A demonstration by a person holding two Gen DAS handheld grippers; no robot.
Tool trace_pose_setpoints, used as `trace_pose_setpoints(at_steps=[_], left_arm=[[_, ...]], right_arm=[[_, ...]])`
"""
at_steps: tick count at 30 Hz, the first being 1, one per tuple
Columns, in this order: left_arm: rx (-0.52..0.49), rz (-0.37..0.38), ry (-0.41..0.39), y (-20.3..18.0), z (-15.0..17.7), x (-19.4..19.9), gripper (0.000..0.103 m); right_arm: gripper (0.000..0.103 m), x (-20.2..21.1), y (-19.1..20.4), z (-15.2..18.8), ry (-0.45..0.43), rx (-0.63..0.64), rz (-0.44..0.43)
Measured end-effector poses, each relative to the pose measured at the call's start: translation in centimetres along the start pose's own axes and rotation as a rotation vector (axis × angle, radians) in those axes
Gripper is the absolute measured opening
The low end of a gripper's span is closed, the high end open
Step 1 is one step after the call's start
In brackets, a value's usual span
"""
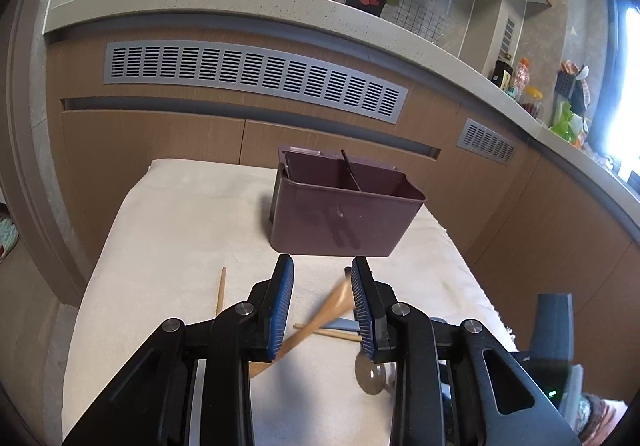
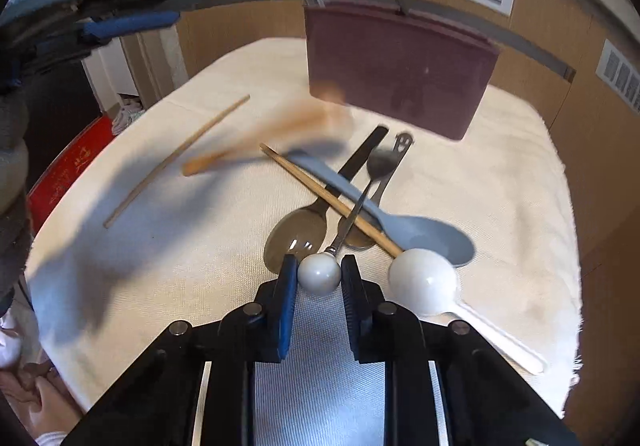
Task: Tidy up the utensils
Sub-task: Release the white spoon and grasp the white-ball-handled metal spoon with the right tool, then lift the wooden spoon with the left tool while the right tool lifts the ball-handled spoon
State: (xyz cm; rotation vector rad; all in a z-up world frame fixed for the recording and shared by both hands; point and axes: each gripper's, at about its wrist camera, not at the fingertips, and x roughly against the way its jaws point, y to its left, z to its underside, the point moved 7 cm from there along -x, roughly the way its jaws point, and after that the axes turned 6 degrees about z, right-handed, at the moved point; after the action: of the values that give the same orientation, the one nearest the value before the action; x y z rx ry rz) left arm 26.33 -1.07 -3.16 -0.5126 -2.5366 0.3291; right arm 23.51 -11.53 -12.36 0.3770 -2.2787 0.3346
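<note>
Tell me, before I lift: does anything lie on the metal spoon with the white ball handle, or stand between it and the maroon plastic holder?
Nothing visible. The small metal spoon, gripped by the right gripper, lies over the wooden chopstick and blue plastic spoon; the way to the maroon holder looks open.

A cream woven cloth covers the table. Behind it, a grey slotted vent panel sits in wood-grain cabinet fronts.

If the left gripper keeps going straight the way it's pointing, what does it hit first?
Probably the front wall of the purple utensil caddy, which stands straight ahead of the left gripper. Its fingers look clear of the wooden spoon blurred below them, though depth is uncertain.
</note>
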Motion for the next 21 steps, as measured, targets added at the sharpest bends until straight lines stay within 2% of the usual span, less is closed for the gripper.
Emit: trace_pose_setpoints(at_steps=[3,8,11,18,21], left_arm=[[-0.021,-0.018,0.017,0.0,0.3,0.1,0.031],[-0.087,-0.013,0.141,-0.4,1.8,-2.1,0.034],[-0.164,-0.002,0.237,-0.8,3.2,-4.6,0.04],[-0.299,-0.019,0.413,-0.7,4.4,-10.5,0.04],[-0.372,0.031,0.532,-1.4,4.3,-13.3,0.04]], right_arm=[[0.02,3.0,-1.5,-1.3,-0.077,0.006,0.069],[0.02,6.5,-4.4,-4.5,-0.158,-0.037,0.089],[0.02,7.0,-6.1,-6.0,-0.167,-0.087,0.075],[0.02,6.1,-9.5,-6.9,-0.14,-0.201,0.032],[0.02,6.1,-10.2,-6.4,-0.139,-0.219,0.024]])
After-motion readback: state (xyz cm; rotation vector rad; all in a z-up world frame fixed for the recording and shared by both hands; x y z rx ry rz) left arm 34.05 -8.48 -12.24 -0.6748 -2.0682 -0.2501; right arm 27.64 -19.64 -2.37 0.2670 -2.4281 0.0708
